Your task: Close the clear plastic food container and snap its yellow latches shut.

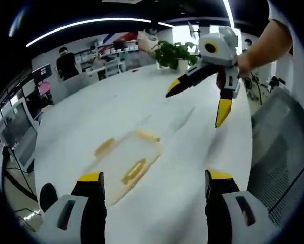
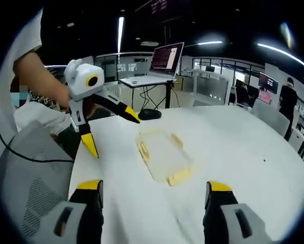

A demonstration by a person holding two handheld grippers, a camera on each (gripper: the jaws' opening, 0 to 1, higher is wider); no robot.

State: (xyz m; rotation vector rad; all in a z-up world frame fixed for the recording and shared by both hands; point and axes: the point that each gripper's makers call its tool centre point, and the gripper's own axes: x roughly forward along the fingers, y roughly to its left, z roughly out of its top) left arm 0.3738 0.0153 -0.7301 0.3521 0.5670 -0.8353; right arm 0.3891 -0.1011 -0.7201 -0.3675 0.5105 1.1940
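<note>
**Container on the table, both grippers spread and empty**

The clear plastic food container (image 1: 125, 163) lies flat on the white table (image 1: 142, 107), at about 6 o'clock from centre in the left gripper view and near centre in the right gripper view (image 2: 163, 155). Its yellow latches (image 1: 134, 171) show along the edges; blur hides whether the lid is seated or any latch snapped. Judging by that, all of the latching looks still to do.

The left gripper (image 1: 155, 185) is wide open, holding nothing, its jaws flanking the container without touching. The right gripper (image 2: 154, 193) is likewise spread, empty, and hovers apart from the container.
</note>
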